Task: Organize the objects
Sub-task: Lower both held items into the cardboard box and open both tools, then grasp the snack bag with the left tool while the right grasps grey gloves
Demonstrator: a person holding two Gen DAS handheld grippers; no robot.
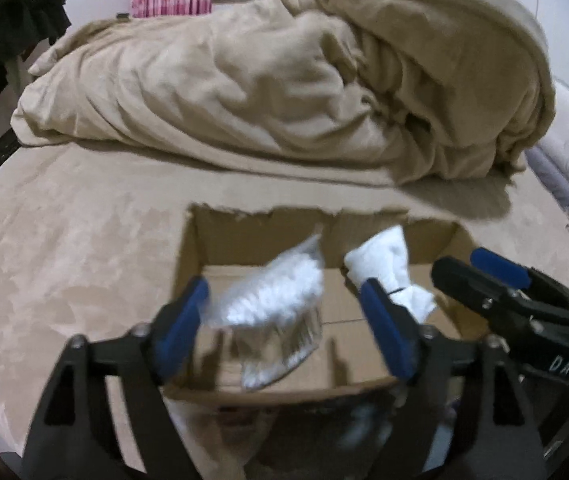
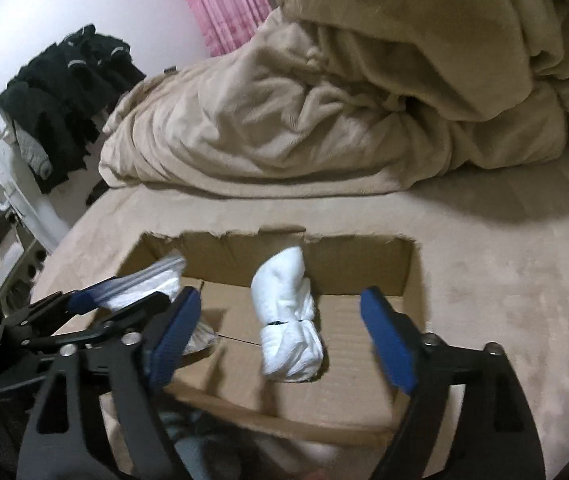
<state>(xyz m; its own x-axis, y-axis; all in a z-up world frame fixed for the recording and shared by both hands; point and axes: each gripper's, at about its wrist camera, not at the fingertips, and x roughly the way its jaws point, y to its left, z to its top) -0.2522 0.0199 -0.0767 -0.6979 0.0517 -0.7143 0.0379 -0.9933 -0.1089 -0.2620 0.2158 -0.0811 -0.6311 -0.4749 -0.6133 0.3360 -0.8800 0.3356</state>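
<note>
- The left gripper [image 1: 284, 320] hangs over the near edge of the cardboard box [image 1: 204, 248], its blue-padded fingers [image 1: 182, 328] spread wide apart with nothing pinched between them.
- Seen between those spread fingers, a clear plastic bag [image 1: 272, 300] of white stuff shows inside the box toward its left side (it is blurred, so whether it rests on the box floor or is in mid-air cannot be told).
- The right gripper [image 2: 284, 332] is also above the box's near edge, just to the right of the left one, fingers [image 2: 388, 344] likewise released and wide, gripping nothing.
- In the right wrist view the left gripper [image 2: 120, 302] shows at the box's left wall, with the plastic bag [image 2: 152, 284] right beside its tips.
- A rolled white cloth bundle [image 2: 290, 320], tied round with a thin dark band, lies on the box floor [image 2: 348, 328] near the middle, leaning toward the far wall; the left wrist view shows the same bundle [image 1: 384, 268] right of the bag.
- The box sits open-topped on a tan bedspread [image 1: 64, 248], its far rim torn and ragged.
- Beyond the box a rumpled beige blanket [image 1: 284, 88] is heaped across the bed.
- Farther still, left of the box, dark clothes [image 2: 64, 92] hang against a white wall, and pink curtains [image 2: 224, 0] stand behind the blanket.
</note>
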